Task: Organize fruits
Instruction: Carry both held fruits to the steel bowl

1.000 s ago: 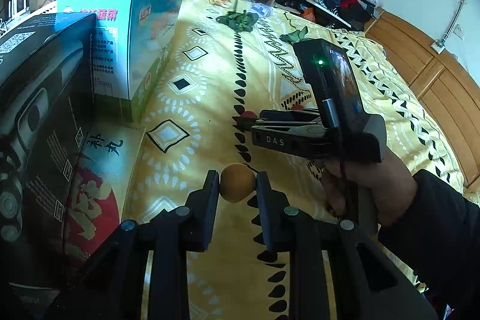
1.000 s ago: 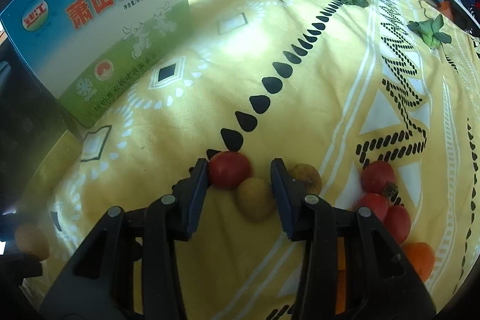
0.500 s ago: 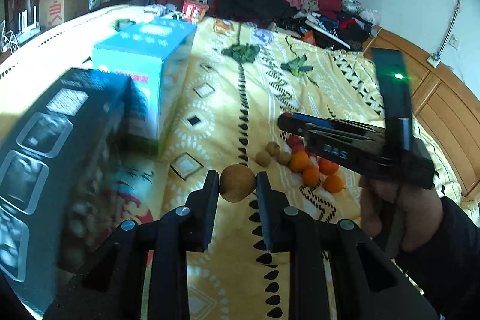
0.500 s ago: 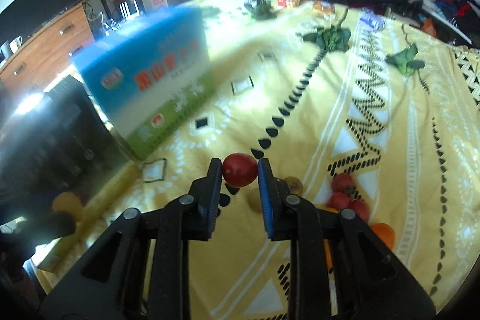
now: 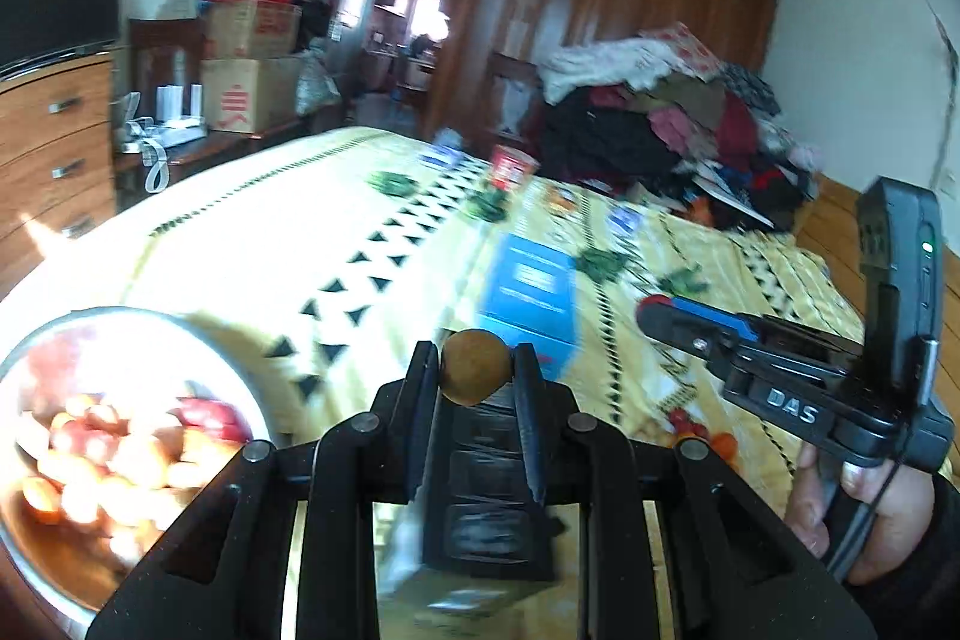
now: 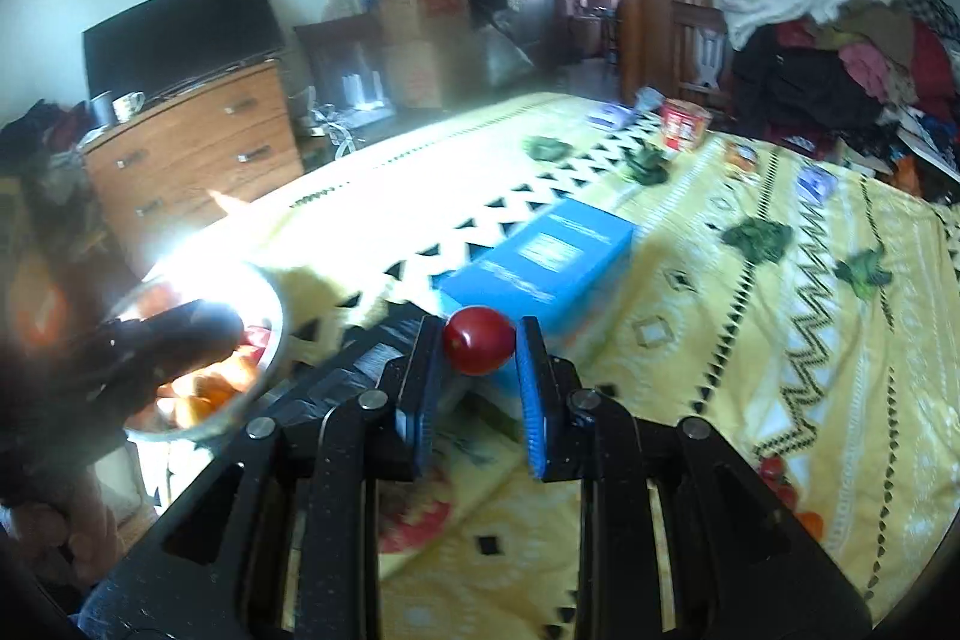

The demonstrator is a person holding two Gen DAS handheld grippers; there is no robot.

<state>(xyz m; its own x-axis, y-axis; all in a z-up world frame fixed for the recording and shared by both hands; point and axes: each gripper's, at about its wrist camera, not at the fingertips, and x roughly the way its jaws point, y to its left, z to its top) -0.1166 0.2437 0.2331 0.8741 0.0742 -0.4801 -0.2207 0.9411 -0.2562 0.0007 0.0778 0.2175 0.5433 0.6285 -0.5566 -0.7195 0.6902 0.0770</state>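
Fruit fills both grips: a brown round fruit [image 5: 475,367] is pinched in the left gripper [image 5: 474,370], a red cherry tomato [image 6: 479,348] in the right gripper [image 6: 477,349], both above the yellow bedspread [image 6: 750,340]; a metal bowl [image 5: 198,340] of fruit sits lower left

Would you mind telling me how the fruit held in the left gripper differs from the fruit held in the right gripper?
The brown fruit in the left gripper is dull tan with a matte, rough-looking skin, while the red fruit in the right gripper is deep red, smooth and glossy, with a small highlight. The brown fruit sits between black pads; the red fruit sits between blue-faced pads. Both are small, round, and pinched at the fingertips, clear of the bedspread.
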